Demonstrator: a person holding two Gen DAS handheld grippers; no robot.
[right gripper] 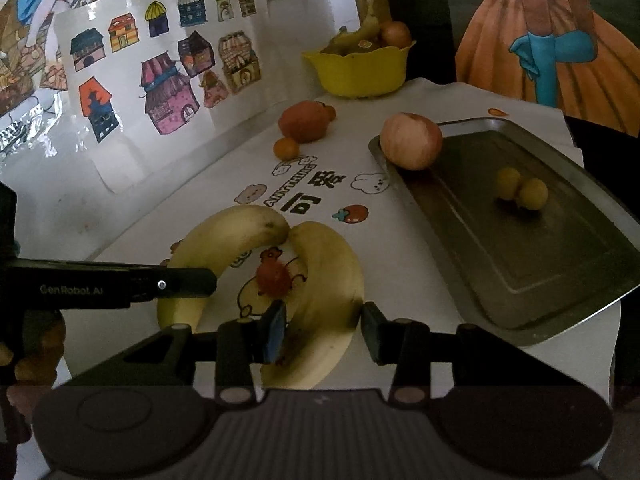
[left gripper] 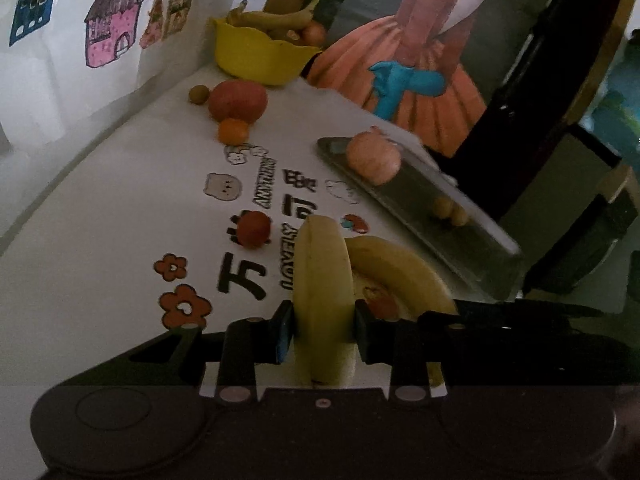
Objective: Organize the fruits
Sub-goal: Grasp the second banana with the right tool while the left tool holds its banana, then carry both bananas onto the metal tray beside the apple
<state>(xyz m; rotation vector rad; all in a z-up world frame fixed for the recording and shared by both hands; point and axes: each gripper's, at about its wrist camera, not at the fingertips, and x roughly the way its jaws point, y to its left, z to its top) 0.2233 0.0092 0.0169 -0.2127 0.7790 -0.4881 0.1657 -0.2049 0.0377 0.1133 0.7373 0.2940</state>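
A: Bananas first. What have your two grippers got?

B: Your left gripper [left gripper: 323, 330] pinches one banana [left gripper: 322, 304] across its middle. Your right gripper [right gripper: 322, 330] sits round the other banana [right gripper: 332, 300]; its left pad touches the peel, the right pad looks just clear, so I can't tell if it grips

A: And the rest?

B: Far right, your tray [right gripper: 560, 280] holds an apple [right gripper: 411, 141] at its far left corner and two small yellow fruits [right gripper: 522, 190]. Beyond, a yellow bowl [right gripper: 360, 70] with fruit; nearer it, a red fruit [right gripper: 304, 120] and a small orange [right gripper: 286, 148] on the cloth [right gripper: 400, 240]
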